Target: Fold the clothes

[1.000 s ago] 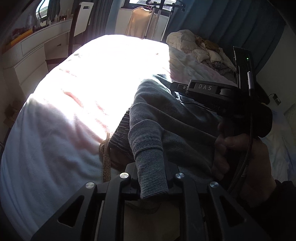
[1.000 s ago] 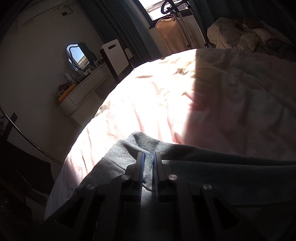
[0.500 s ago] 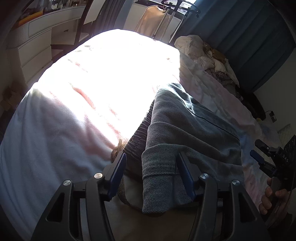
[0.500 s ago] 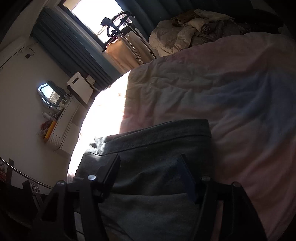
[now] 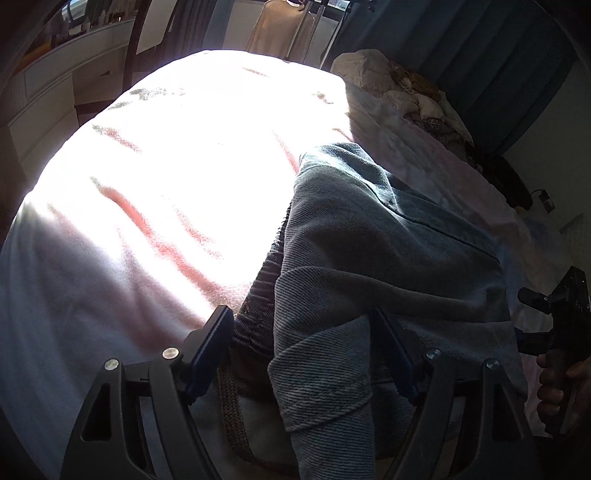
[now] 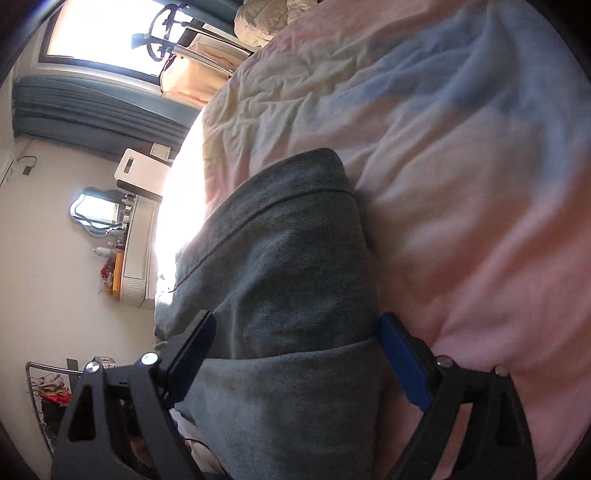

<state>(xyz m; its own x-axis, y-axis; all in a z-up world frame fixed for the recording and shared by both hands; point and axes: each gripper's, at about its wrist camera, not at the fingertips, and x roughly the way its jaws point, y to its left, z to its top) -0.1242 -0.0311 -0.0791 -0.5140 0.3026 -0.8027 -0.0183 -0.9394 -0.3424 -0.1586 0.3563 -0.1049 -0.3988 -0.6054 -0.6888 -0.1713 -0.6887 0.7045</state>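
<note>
Coarse twill-weave denim jeans [image 5: 388, 266] lie on a soft, wrinkled cloth bedcover [image 5: 155, 184].

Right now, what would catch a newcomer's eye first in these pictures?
The folded grey-blue denim garment lies on the pale pink bedspread, between the spread fingers of the open left gripper and right gripper. A blinding patch of sunlight covers the bed's far left part.

Hard sunlight from the far window [image 6: 107, 33]; the bedspread [image 5: 192, 158] is blown out to white on the left. Near fabric and the right side are left in deep shadow. Edges are bent and vignetted by fisheye. Slight softness, possibly motion blur, in the right wrist view.
</note>
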